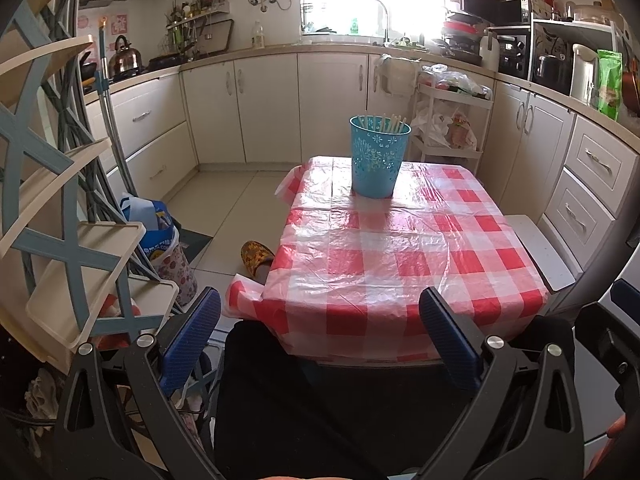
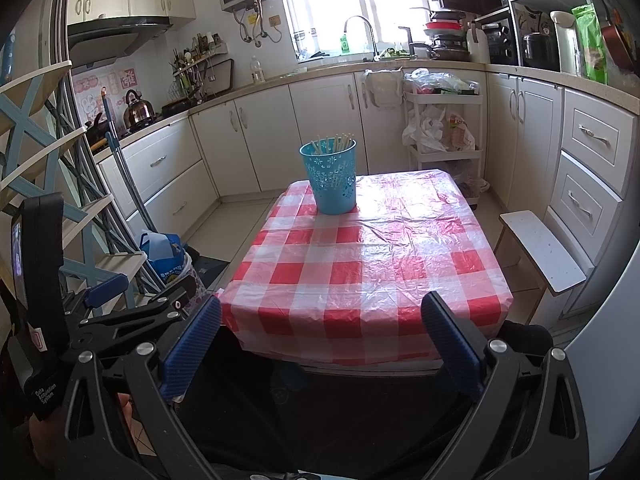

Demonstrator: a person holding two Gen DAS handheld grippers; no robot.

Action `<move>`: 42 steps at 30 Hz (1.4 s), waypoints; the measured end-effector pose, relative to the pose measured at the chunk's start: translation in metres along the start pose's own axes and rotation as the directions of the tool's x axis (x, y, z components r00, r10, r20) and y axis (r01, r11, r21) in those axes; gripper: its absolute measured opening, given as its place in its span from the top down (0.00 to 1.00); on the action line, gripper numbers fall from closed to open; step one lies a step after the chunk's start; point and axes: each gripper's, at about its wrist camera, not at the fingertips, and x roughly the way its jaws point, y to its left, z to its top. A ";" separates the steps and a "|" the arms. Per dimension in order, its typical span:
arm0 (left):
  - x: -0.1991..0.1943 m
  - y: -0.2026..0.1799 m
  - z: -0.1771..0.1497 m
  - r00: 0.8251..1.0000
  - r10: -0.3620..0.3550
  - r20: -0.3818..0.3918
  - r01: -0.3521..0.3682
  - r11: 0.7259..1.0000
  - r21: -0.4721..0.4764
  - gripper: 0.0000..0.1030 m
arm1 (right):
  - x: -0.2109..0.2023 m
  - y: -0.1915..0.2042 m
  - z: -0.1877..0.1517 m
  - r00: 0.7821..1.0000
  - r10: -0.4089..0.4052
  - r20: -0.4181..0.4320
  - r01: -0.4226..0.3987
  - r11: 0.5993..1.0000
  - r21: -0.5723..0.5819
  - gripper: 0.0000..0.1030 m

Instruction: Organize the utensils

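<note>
Kitchen surface holds a blue cup of thin, light sticks; pinch their tops. Both tools are spread, empty.

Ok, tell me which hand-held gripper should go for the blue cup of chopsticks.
Probably left: both hand-held grippers, left and right, are open and empty short of the table, but the blue cup sits left of centre in the right view.
</note>
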 end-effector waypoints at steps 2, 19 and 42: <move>0.001 0.000 0.000 1.000 0.000 -0.001 0.000 1.000 0.000 0.07 | 0.000 0.000 0.000 1.000 -0.001 0.001 0.001 1.000 0.000 0.07; 0.004 0.001 -0.001 1.000 -0.003 -0.014 0.003 1.000 -0.003 0.07 | 0.001 0.002 0.000 1.000 -0.002 -0.001 0.002 1.000 0.000 0.07; 0.004 -0.001 -0.002 1.000 -0.004 -0.018 0.004 1.000 -0.005 0.07 | 0.002 0.004 0.001 1.000 -0.003 -0.003 0.003 1.000 -0.002 0.07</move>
